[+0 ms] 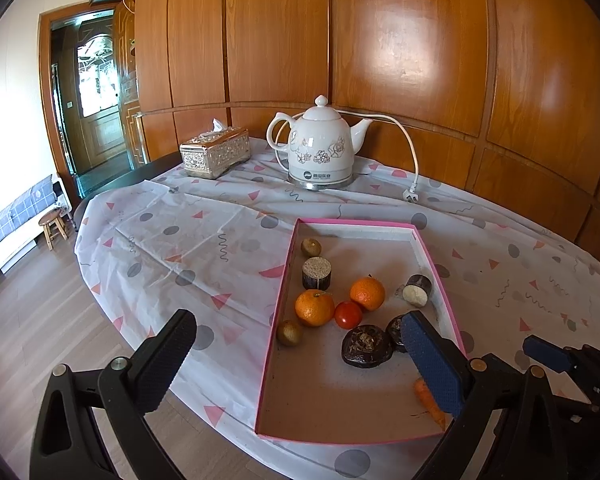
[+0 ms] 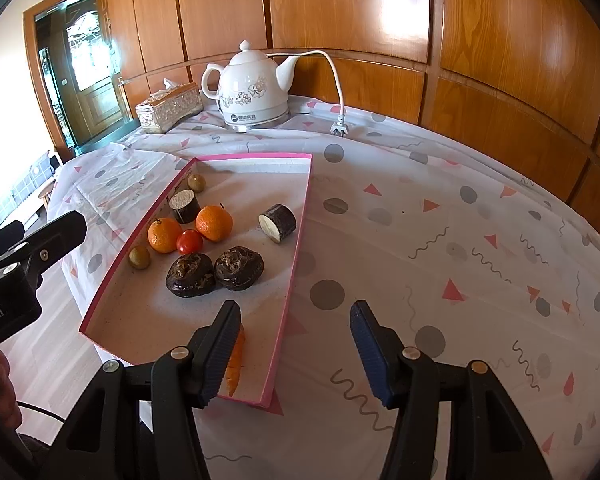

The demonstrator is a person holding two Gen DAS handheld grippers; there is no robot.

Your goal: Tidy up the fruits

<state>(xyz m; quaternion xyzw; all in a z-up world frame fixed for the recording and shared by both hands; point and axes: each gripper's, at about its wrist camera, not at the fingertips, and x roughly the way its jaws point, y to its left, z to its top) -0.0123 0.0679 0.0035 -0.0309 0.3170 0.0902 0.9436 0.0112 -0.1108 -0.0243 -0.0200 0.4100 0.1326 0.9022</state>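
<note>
Landmark: pink-rimmed tray [image 1: 284, 280], my reference for everything.
Fruit: two oranges [image 1: 314, 307] touching a small red tomato [image 1: 348, 314] mid-tray; brown chestnut-like pieces [image 2: 191, 274] nearer me; a carrot [image 2: 236, 360] at the near end.
Left gripper [image 1: 296, 364]: I hold it over the tray's near-left edge, jaws wide apart, empty.
Right gripper [image 2: 296, 348]: it straddles the near-right wall, jaws apart, likely lined up for the carrot.

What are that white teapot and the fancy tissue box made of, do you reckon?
The teapot looks like glazed ceramic: glossy white, painted flowers, on a shiny metal-looking base. The tissue box looks like embossed silvery metal or metallised plastic; its reflective patterned sides don't settle which.
</note>
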